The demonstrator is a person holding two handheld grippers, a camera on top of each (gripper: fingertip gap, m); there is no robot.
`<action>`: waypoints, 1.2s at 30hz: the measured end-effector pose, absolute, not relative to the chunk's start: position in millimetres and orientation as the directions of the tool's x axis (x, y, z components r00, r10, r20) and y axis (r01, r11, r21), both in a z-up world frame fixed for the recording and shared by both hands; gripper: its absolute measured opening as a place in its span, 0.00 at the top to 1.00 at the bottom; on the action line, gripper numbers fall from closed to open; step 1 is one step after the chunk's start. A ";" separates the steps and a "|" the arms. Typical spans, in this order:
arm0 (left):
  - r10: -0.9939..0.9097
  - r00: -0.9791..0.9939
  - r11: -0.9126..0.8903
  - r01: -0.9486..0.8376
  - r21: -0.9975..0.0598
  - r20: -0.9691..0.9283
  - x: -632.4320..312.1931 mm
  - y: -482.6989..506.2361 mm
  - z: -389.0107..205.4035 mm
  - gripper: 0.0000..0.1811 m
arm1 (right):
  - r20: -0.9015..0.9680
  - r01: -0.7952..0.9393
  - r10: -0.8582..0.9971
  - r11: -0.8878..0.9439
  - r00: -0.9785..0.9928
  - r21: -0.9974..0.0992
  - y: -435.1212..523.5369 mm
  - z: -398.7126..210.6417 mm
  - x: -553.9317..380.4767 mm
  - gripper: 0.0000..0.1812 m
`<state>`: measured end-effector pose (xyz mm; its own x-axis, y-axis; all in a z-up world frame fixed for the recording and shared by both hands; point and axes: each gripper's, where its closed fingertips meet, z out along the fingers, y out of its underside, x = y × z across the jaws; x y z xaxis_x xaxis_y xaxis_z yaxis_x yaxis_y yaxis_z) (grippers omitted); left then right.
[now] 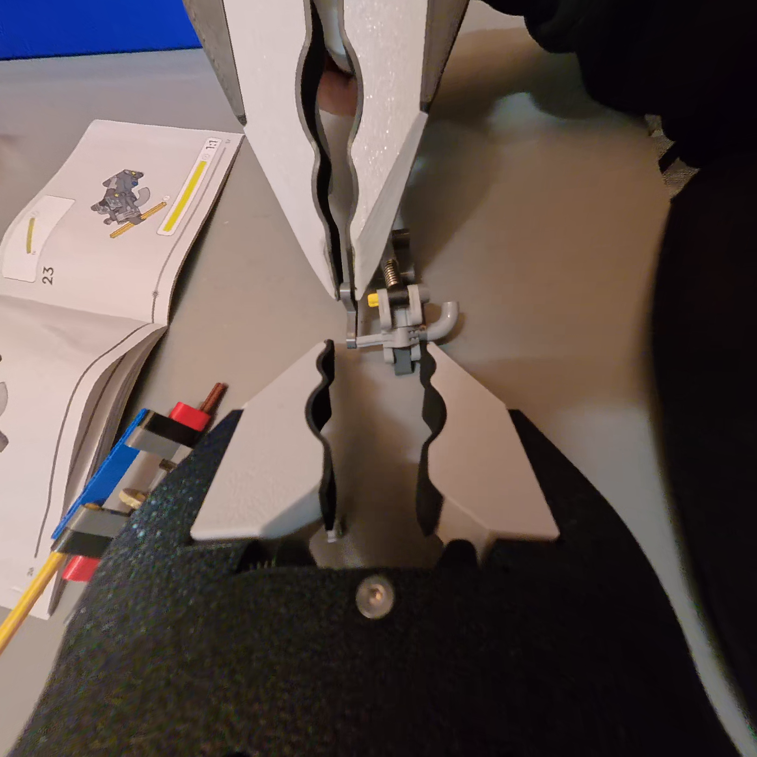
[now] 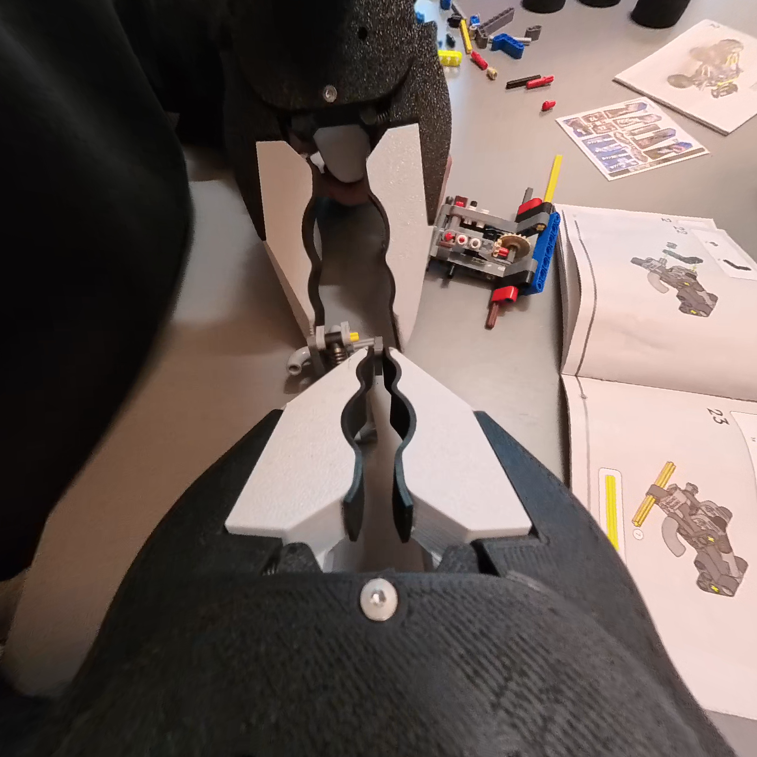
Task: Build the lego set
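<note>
Two sub-assemblies are showing on the grey table (image 2: pixel 512 360), so the build is standing part-way through.

1. Small grey sub-assembly (image 1: pixel 399 323): it is sitting on the table between the two opposed grippers. It is carrying a spring, a yellow pin and a curved grey tube.
2. Right gripper (image 2: pixel 379 354): its fingers are pressing together on a thin grey link (image 1: pixel 350 315) at the edge of that sub-assembly. Whether the link is fully seated is hard to tell, as the fingertips are covering the joint.
3. Left gripper (image 1: pixel 379 352): its fingers are standing spread, flanking the near end of the sub-assembly and apparently gripping nothing.
4. Larger chassis module (image 2: pixel 495 250): it is lying well apart, just beside the open instruction booklet (image 2: pixel 655 327). It is already carrying a blue beam, a tan gear, red bushes and a yellow axle.
5. Loose parts (image 2: pixel 487 45): a scatter of pieces is waiting at the far end of the table, near a sticker sheet (image 2: pixel 631 139) and a second booklet (image 2: pixel 696 78).

Judgement: the chassis stage is looking complete; the small unit is under work, and joining it to the chassis, the loose parts and the stickers are remaining.
</note>
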<state>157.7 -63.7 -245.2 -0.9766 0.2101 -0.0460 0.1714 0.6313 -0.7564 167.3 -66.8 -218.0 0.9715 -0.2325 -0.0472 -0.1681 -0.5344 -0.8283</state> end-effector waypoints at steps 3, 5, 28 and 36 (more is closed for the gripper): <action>0.216 -0.974 0.625 0.187 -0.758 -0.062 155.9 -64.1 -244.7 0.80 | -0.045 -0.165 -0.232 -0.531 0.972 -0.831 -66.6 -217.6 166.9 0.99; 0.213 -0.974 0.622 0.193 -0.759 -0.073 156.0 -64.4 -244.4 0.81 | -0.043 -0.164 -0.233 -0.528 0.971 -0.833 -66.3 -217.4 167.2 0.99; 0.276 -0.960 0.615 0.213 -0.760 -0.046 153.6 -63.7 -245.3 0.83 | -0.083 -0.128 -0.114 -0.492 0.990 -0.861 -63.5 -216.1 166.6 0.99; 0.247 -0.969 0.642 0.168 -0.748 -0.006 158.2 -62.6 -247.9 0.82 | -0.287 -0.399 -0.293 -0.470 0.912 -0.787 -69.3 -228.5 176.3 0.99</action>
<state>158.2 -62.6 -247.9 -0.9691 0.2465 -0.0056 0.1677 0.6424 -0.7478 176.3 -69.3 -228.5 0.9120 -0.2931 -0.2869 -0.3988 -0.4701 -0.7874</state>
